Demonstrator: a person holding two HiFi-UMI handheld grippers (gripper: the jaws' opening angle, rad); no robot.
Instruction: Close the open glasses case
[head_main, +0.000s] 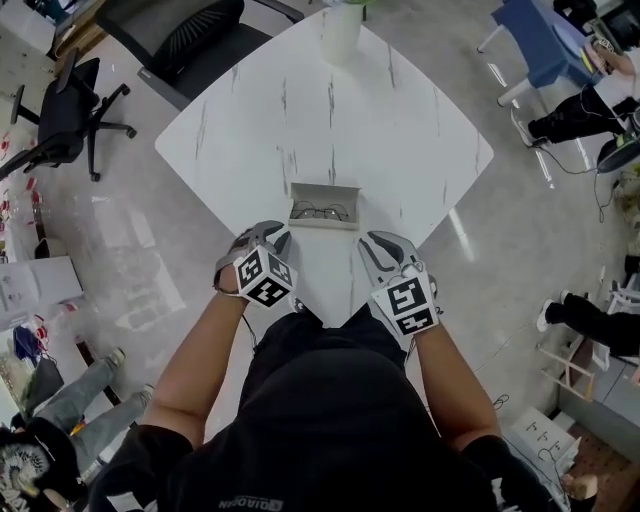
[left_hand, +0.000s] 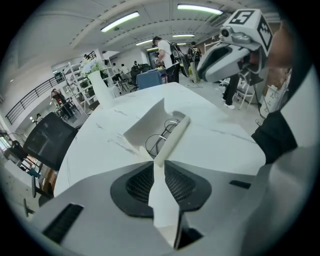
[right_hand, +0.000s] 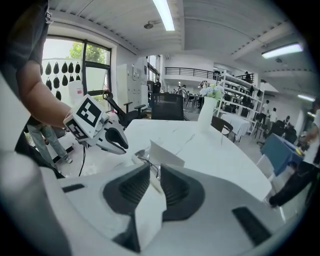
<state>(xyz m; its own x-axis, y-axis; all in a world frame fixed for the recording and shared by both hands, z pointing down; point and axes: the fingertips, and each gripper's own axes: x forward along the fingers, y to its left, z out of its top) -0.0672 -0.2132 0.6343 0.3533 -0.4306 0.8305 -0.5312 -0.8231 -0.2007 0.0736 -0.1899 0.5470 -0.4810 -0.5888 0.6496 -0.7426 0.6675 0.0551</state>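
Observation:
The open glasses case (head_main: 323, 205) is a light grey box lying on the white marble table (head_main: 400, 130), just ahead of both grippers. Wire-rimmed glasses (head_main: 322, 211) lie inside it. In the left gripper view the case (left_hand: 150, 122) sits straight beyond the jaws with its lid raised and the glasses (left_hand: 161, 141) showing. The right gripper view shows the upright lid (right_hand: 166, 154) from the other side. My left gripper (head_main: 281, 233) and right gripper (head_main: 373, 239) hover at the near table corner, a short gap from the case. Both are shut and hold nothing.
A tall white vase (head_main: 340, 30) stands at the table's far corner. Black office chairs (head_main: 185, 35) (head_main: 65, 110) stand beyond and to the left of the table. A seated person's legs (head_main: 575, 115) and a blue chair (head_main: 535, 40) are at the right.

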